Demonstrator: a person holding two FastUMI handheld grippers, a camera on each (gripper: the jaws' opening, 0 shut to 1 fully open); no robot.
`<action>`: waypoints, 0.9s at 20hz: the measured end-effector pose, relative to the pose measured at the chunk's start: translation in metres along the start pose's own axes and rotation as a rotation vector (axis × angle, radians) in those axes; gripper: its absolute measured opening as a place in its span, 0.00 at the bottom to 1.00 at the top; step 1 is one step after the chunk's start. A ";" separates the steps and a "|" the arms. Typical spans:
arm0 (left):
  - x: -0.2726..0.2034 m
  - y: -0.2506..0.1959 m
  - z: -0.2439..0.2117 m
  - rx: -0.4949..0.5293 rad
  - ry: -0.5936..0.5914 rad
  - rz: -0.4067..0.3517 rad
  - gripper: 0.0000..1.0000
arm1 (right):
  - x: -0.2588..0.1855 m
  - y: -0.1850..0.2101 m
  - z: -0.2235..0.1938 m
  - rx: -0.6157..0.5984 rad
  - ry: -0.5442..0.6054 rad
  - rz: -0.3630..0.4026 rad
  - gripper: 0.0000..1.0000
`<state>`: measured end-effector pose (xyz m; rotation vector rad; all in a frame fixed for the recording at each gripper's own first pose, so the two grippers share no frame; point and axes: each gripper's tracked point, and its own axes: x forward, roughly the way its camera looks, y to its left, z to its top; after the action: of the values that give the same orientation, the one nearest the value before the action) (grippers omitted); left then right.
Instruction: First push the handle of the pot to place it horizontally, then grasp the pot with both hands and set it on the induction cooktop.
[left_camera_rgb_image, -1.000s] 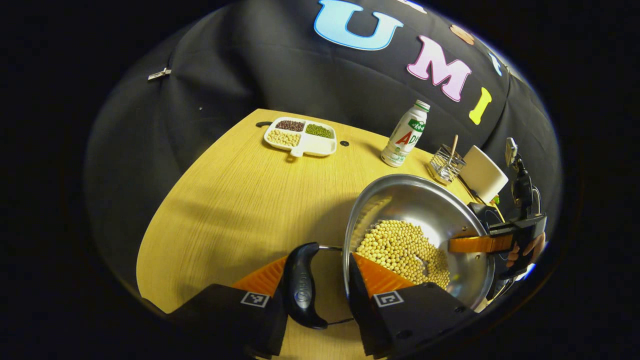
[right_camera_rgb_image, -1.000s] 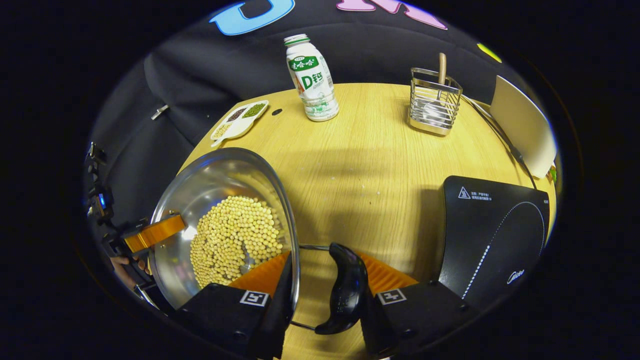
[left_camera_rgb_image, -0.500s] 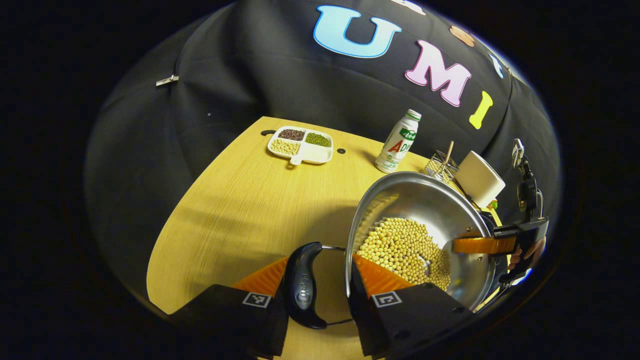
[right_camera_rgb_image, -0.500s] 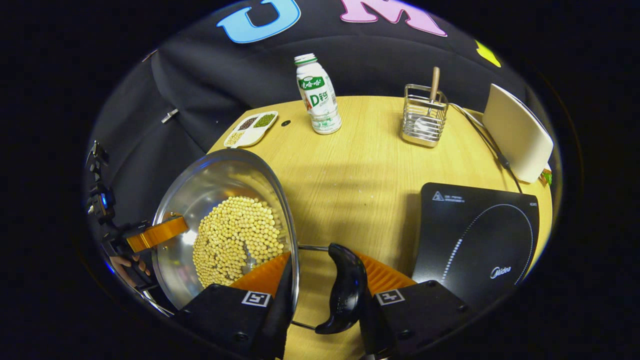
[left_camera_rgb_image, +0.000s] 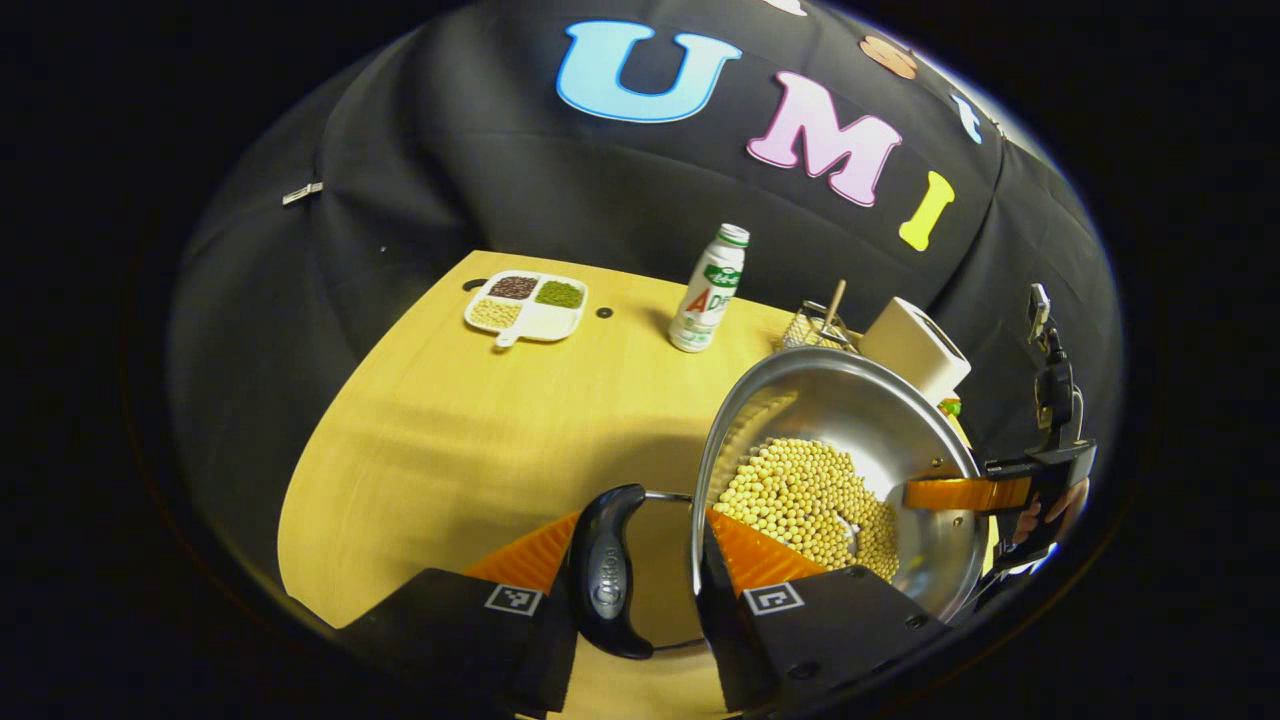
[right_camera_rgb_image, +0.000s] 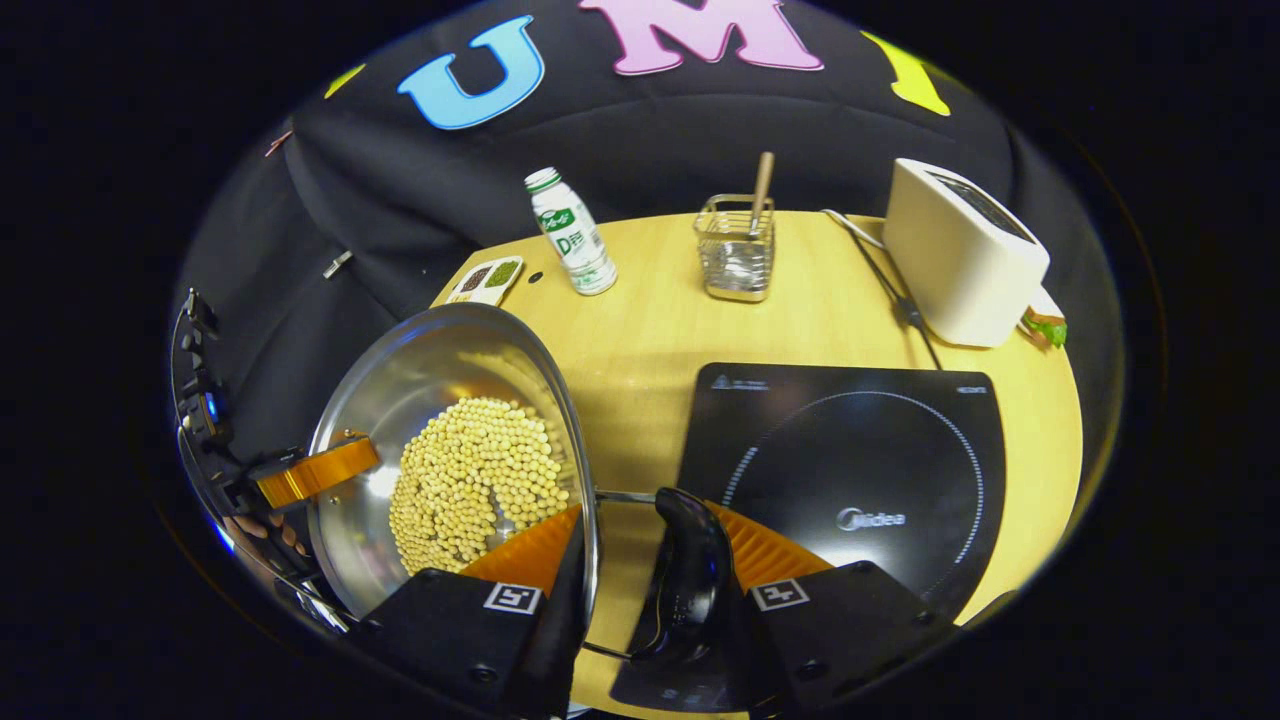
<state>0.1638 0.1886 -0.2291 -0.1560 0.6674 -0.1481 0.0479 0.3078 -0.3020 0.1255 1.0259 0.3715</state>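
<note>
Far table (right_camera_rgb_image: 820, 320) edge: divided bean dish (left_camera_rgb_image: 526, 304), milk bottle (right_camera_rgb_image: 571, 232), wire utensil holder (right_camera_rgb_image: 737, 247), white toaster (right_camera_rgb_image: 960, 250).

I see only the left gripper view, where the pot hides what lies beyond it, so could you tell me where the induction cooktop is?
Observer: In the right gripper view, the induction cooktop lies flat on the table to the right of the pot, its near edge under the right gripper.
Operator: Thank you. What stands nearest to it?
Observer: A white toaster, behind its far right corner and apart from it.
Operator: Is the pot over the cooktop yet?
Observer: Not yet; its bowl is left of the cooktop's left edge, over wood.
</note>
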 end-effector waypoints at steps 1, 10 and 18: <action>0.001 -0.013 0.000 0.005 0.003 -0.005 0.58 | -0.008 -0.010 0.002 0.007 -0.004 -0.001 0.60; 0.022 -0.113 0.011 0.061 0.016 -0.041 0.60 | -0.053 -0.106 0.014 0.065 -0.034 -0.032 0.60; 0.047 -0.175 0.010 0.055 0.034 -0.065 0.56 | -0.069 -0.174 0.025 0.078 -0.055 -0.048 0.60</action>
<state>0.1915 0.0098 -0.2170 -0.1221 0.6917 -0.2315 0.0795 0.1232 -0.2808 0.1799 0.9875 0.2827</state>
